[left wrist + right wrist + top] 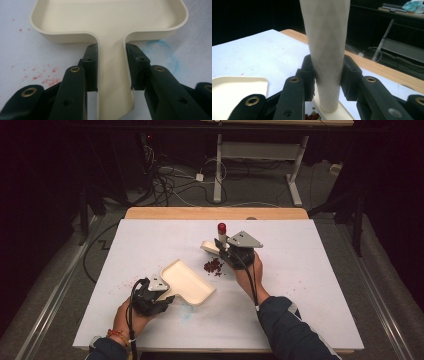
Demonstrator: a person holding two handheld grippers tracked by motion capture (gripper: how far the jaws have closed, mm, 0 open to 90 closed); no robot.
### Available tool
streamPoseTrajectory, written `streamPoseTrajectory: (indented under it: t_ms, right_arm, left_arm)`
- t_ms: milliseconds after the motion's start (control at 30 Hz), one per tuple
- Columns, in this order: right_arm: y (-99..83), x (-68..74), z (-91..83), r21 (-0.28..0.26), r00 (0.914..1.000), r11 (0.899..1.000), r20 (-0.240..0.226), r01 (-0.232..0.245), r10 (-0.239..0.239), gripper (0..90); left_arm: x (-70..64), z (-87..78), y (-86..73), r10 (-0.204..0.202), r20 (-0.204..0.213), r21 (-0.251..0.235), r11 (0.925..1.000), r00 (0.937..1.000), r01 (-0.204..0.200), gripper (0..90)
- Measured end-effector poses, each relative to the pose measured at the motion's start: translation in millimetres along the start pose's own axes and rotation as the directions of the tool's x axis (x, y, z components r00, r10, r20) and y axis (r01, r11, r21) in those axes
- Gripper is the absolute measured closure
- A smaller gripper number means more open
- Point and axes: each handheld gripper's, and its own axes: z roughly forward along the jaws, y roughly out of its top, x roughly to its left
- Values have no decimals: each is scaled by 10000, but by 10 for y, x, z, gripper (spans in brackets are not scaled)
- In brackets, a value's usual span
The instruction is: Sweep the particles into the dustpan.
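Two jaws clamping dustpan [110, 22] handle, blue stain [162, 53]

Your left tongs [111, 66] clamp the handle of the cream dustpan [110, 22] at frame centre; red crumbs [47, 77] speckle the counter [17, 57] lower left.

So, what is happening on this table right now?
A person is sweeping up. The left gripper is shut on the handle of a cream dustpan lying on the white table. The right gripper is shut on the handle of a small brush, beside a pile of red crumbs not yet in the dustpan.
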Motion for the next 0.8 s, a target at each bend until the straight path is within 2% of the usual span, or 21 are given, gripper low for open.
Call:
streamPoseTrajectory:
  t_ms: [367,467,600,667,800]
  right_arm:
    - [-22,-9,-76,-34,9986,10000,-524,77,-79,692]
    - [-14,-14,-104,-39,9958,9998,-890,196,-199,693]
    - [-8,-5,-112,35,9943,9996,-1038,264,-259,692]
    - [-5,-9,-123,62,9926,9999,-1206,127,-118,692]
    - [5,28,-135,202,9930,9996,-1164,199,-175,691]
  left_arm:
    - [-5,56,35,-25,36,10,10000,10000,25,638]
    - [-12,90,66,-13,34,-7,10000,10000,13,638]
    - [-20,151,85,-59,2,18,10000,10000,59,637]
    - [-24,206,102,-138,19,86,9999,9999,138,637]
    - [-59,255,149,-131,-12,114,9998,9999,132,637]
